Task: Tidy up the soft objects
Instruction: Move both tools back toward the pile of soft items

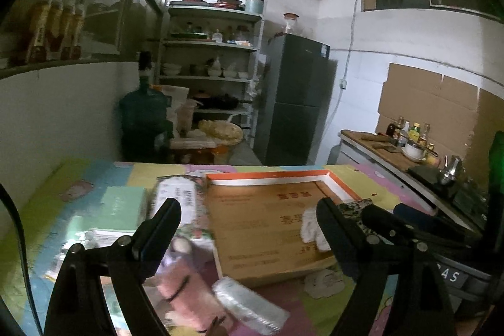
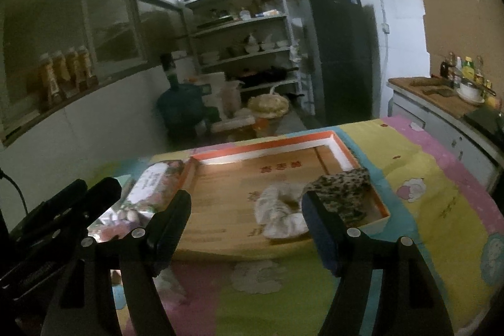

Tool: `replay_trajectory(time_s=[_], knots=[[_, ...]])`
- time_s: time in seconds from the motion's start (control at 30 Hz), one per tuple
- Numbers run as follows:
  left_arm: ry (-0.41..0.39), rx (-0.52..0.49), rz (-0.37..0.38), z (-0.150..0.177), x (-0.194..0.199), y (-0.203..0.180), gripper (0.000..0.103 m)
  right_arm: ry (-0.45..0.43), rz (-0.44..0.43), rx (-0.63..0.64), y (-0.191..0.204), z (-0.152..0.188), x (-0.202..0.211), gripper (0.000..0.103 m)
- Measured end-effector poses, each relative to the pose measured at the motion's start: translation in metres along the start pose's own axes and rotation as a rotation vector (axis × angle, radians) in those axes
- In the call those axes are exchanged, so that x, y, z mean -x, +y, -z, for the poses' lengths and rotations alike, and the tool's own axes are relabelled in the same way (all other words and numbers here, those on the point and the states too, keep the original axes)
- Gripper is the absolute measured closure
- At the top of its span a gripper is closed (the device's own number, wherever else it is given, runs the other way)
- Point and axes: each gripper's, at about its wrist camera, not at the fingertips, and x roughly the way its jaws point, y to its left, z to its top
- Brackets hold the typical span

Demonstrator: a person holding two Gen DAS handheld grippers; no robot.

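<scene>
Both grippers hung spread wide and empty above the colourful mat (image 2: 425,153). The left gripper (image 1: 249,210) hovered over a pink soft item (image 1: 189,288) and a clear wrapped packet (image 1: 252,304). The right gripper (image 2: 245,203) faced the orange-rimmed box (image 2: 267,144), where 1 whitish cloth (image 2: 280,210) touched 1 speckled cloth (image 2: 343,188).

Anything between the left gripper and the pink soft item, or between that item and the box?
Nothing visible blocks the open left gripper from the pink soft item. A clear plastic-wrapped pack lies beside it, toward the cardboard box.
</scene>
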Motion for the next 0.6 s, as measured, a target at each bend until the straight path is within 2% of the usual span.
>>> replay_trajectory(time_s=[0.6], knots=[[-0.006, 0.05, -0.172, 0.01, 0.04, 0.077, 0.015, 0.021, -0.115, 0.098, 0.074, 0.013, 0.001, 0.029]])
